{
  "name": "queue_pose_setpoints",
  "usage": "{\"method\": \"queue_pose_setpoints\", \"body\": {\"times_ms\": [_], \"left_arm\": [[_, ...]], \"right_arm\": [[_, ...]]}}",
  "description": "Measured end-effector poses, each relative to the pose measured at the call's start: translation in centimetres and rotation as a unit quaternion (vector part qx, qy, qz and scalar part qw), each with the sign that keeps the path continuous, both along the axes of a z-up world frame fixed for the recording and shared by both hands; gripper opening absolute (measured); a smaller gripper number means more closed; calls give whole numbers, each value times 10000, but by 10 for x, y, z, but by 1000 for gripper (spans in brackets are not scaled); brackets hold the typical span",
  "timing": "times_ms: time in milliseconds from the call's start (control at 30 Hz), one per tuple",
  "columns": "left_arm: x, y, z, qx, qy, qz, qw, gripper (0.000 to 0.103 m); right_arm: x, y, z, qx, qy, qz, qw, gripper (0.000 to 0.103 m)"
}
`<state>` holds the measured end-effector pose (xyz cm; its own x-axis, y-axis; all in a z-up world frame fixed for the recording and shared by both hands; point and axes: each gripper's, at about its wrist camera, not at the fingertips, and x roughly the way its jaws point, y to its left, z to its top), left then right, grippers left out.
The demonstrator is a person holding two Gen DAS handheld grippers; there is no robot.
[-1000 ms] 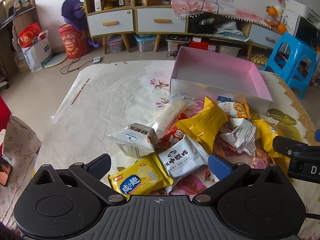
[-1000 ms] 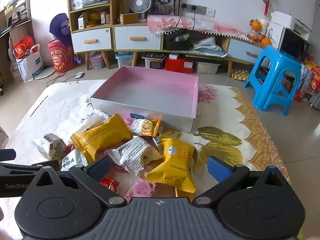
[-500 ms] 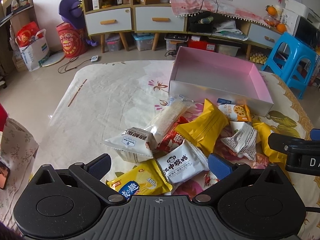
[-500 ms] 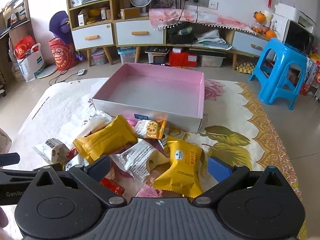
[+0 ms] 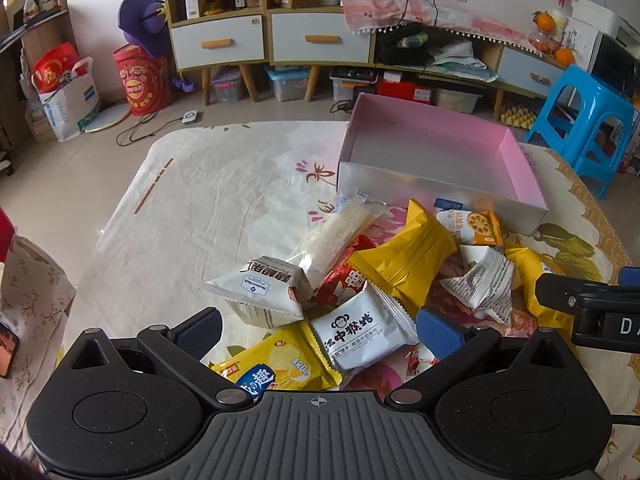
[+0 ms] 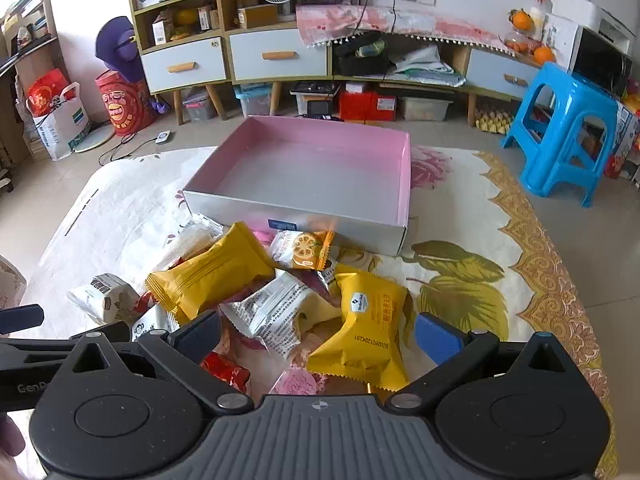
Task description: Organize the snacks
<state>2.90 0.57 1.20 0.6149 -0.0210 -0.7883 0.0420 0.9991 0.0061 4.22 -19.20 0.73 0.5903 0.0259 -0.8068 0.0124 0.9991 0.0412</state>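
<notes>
A pile of wrapped snacks lies on the flowered cloth in front of an empty pink box (image 5: 432,148) (image 6: 316,168). My left gripper (image 5: 318,330) is open above a white monkey-print packet (image 5: 358,334) and a yellow chip bag (image 5: 280,364). A long yellow packet (image 5: 404,256) (image 6: 212,272) lies mid-pile. My right gripper (image 6: 318,334) is open above a yellow packet (image 6: 366,320) and a white printed packet (image 6: 276,312). An orange lotus-root packet (image 6: 304,250) rests against the box's front wall.
A blue plastic stool (image 6: 564,128) stands on the floor to the right. Cabinets with drawers (image 6: 276,56) line the back wall. The cloth (image 5: 200,200) is bare left of the pile. The right gripper's body (image 5: 592,308) shows at the left wrist view's right edge.
Both grippers have moved forward and lower over the snack pile; the snacks sit closer between the open fingers. The snacks themselves have not moved.
</notes>
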Motion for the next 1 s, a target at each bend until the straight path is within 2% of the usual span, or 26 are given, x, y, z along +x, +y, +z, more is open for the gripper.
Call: {"method": "queue_pose_setpoints", "body": {"times_ms": [200, 300, 633, 767, 1000], "left_arm": [[0, -1, 0, 73, 76, 6, 9999, 103], [-1, 0, 1, -77, 11, -14, 10000, 103], [-2, 4, 2, -230, 10, -49, 9997, 103], [-1, 3, 0, -104, 33, -48, 9999, 103], [1, 13, 9, -426, -367, -169, 9983, 103]], "right_arm": [[-1, 0, -1, -16, -4, 3, 10000, 95], [-2, 2, -1, -17, 0, 50, 10000, 95], [-3, 4, -2, -87, 12, 98, 9999, 95], [-2, 4, -3, -88, 13, 90, 9999, 95], [2, -2, -6, 62, 166, 55, 9998, 95]]}}
